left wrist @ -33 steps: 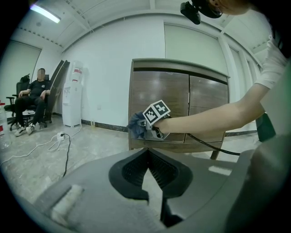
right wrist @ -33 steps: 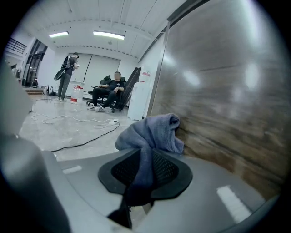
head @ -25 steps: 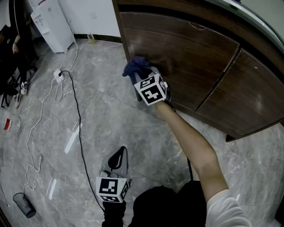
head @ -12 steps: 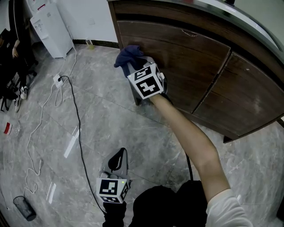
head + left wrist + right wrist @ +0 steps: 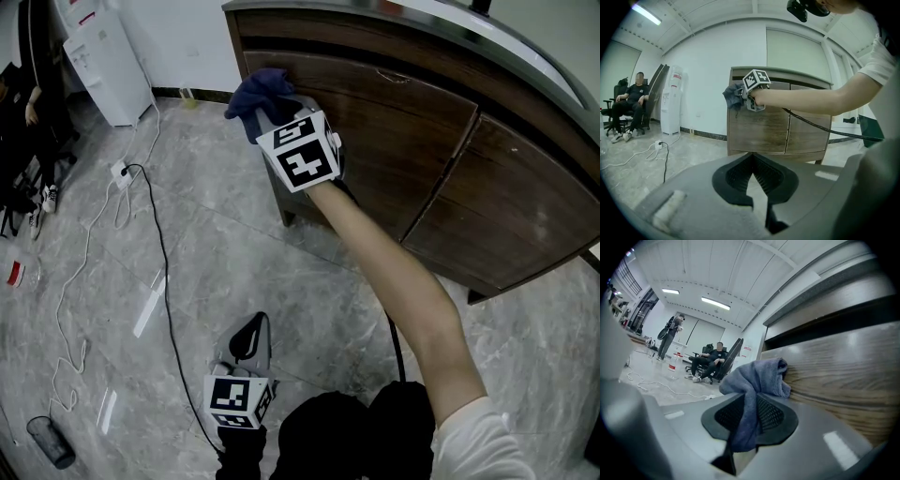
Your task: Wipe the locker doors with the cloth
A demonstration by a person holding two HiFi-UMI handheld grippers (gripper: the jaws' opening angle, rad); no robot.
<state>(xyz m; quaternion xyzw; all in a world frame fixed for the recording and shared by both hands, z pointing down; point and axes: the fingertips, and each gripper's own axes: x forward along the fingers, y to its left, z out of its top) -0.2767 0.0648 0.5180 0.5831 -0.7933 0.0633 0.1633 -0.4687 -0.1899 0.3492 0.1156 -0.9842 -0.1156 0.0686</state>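
Cloth (image 5: 757,380): soft blue-grey terry, bunched into a rounded wad, is lying against the upper left corner of the left locker door (image 5: 394,131); a narrower tail is hanging down between the pads.
Right claw (image 5: 749,416): is clamping shut on that tail, its black ribbed pads squeezing the fabric from both sides; its arm is reaching out to the cabinet at full stretch.
Marker cube (image 5: 300,150): white with black square patterns, is riding on the right claw just behind the wad.
Left claw (image 5: 752,173): is hanging low over the floor with its tips meeting and nothing between them; the dark gridded pads are forming a narrow wedge-shaped gap below the tips.
Locker doors: dark brown wood-grain panels, smooth and faintly glossy, are curving slightly outward; the right door (image 5: 506,206) is showing pale smudges.
Floor (image 5: 262,272): grey marbled tile is reflecting light.
Black cable (image 5: 164,244): is trailing in a long curve across the tiles.
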